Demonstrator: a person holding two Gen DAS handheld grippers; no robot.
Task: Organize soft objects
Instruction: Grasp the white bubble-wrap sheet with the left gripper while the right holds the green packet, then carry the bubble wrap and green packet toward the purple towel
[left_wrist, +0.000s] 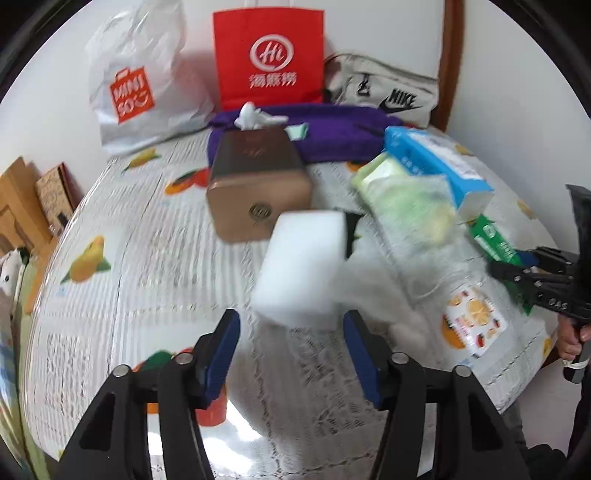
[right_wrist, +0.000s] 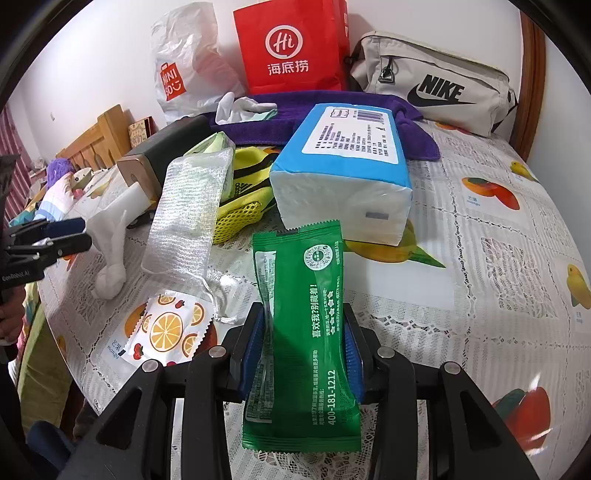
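Observation:
My left gripper (left_wrist: 291, 325) is open, with a white sponge block (left_wrist: 301, 260) just ahead of its fingertips, blurred; I cannot tell if it touches the table. My right gripper (right_wrist: 304, 332) is shut on a green wipes packet (right_wrist: 301, 332), held above the tablecloth; the packet also shows in the left wrist view (left_wrist: 496, 243). A blue tissue pack (right_wrist: 345, 166), a clear mesh pouch (right_wrist: 188, 218), a yellow mesh item (right_wrist: 247, 199), a white sock (right_wrist: 110, 254) and an orange-print sachet (right_wrist: 166, 332) lie ahead of it.
A brown tissue box (left_wrist: 255, 184) stands mid-table on a fruit-print cloth (right_wrist: 498, 258). A purple towel (left_wrist: 332, 133), red paper bag (left_wrist: 269, 55), white Miniso bag (left_wrist: 140, 81) and Nike pouch (right_wrist: 436, 81) line the back wall. The table edge runs along the left.

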